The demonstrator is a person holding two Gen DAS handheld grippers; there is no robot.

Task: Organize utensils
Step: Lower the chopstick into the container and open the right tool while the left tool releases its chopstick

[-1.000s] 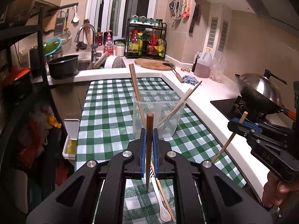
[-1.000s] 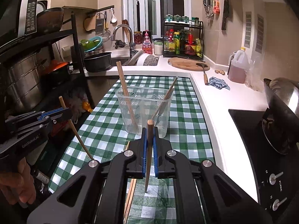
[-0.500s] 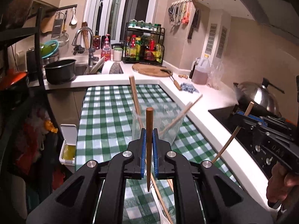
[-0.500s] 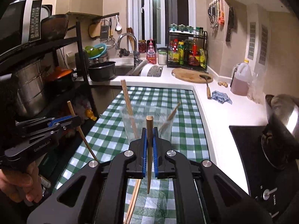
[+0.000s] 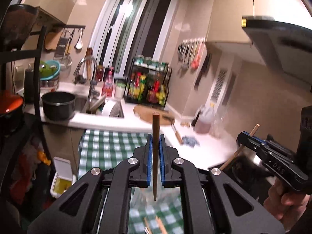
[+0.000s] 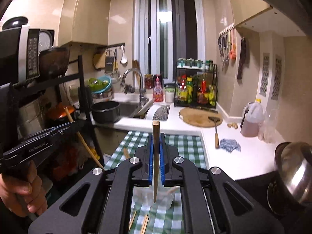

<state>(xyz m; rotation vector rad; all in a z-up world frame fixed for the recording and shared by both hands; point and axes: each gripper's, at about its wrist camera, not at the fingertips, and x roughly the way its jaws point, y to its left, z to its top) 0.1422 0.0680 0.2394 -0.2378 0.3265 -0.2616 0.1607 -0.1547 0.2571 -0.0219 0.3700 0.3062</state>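
Two chopsticks in transit, one per tool. Left tool (image 5: 155, 161): clamped tight on a dark wooden chopstick (image 5: 155, 152), upright, tip down. Right tool (image 6: 155, 161): likewise clamped on its own chopstick (image 6: 155, 156). Both are carried above the clear plastic container (image 6: 156, 198) on the checked bench (image 6: 183, 146). Step: carry to container. Next: bring each tip over the rim, lower, release. Loose chopsticks (image 6: 144, 224) remain on the bench.
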